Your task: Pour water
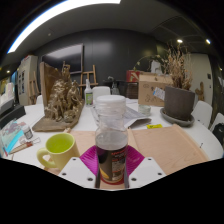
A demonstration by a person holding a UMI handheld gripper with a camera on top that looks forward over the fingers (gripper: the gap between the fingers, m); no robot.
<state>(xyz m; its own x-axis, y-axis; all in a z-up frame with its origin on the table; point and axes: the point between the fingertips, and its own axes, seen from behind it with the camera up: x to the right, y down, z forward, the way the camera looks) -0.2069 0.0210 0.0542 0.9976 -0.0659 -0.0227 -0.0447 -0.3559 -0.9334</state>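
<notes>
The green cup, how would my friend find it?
Start at the wooden table and find the clear bottle standing between the tongs, whose pink pads sit at either side of it. Beside the bottle sits the cup. It is the only yellow-green thing there, round, with a handle.

Just the one cam here, riding on the gripper (112, 172) and looking forward along its fingers, low over the table (175, 145). It's right up against the bottle (111, 140), with the room stretching away beyond.
</notes>
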